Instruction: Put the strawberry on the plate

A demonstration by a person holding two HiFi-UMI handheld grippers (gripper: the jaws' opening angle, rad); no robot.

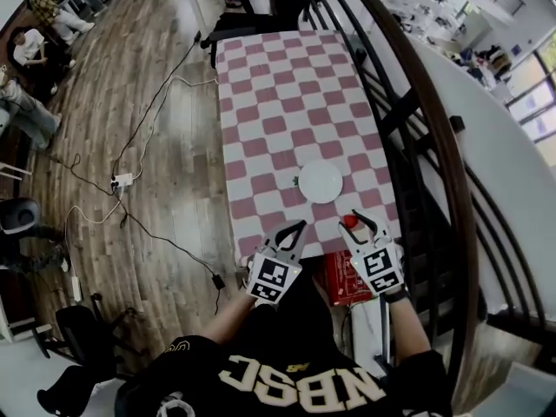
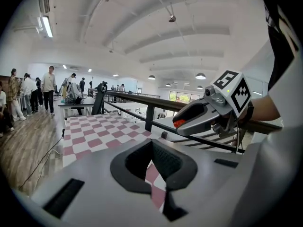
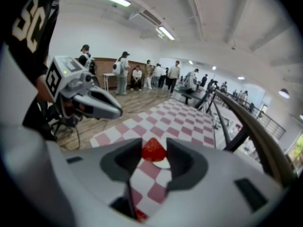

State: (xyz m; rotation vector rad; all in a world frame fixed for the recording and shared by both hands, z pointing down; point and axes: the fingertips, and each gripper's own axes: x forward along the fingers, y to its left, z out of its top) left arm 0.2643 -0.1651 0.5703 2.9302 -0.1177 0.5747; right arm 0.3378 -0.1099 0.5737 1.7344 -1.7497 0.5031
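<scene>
Right now your right fingers are clamped on the strawberry. In the right gripper view the red fruit sits squarely between the two dark pads, pinched from both sides. The gap is moderate, set by the berry's width. So the right gripper has the task item, and the grasp looks centred rather than on the very tips.

Your left fingers are drawn into a narrow V with the tips meeting. Nothing is between them, only checked cloth showing through the slot behind. The left gripper is empty and sits beside the right one, near but apart.

Moving outward, the head view shows the strawberry in the air over the near edge of the desk, not resting on anything. The plate is white, round and bare. It lies on the checked cloth just beyond the grippers, a little to the left of the berry. In the right gripper view a sliver of its white rim shows right under the fruit, so you are aimed roughly at it.

Progress, as a judgement: pickup done, carry under way, placement not done. What is left is to bring the berry over the plate, lower it to the surface, open the right fingers and back off. The left side looks unneeded.
</scene>
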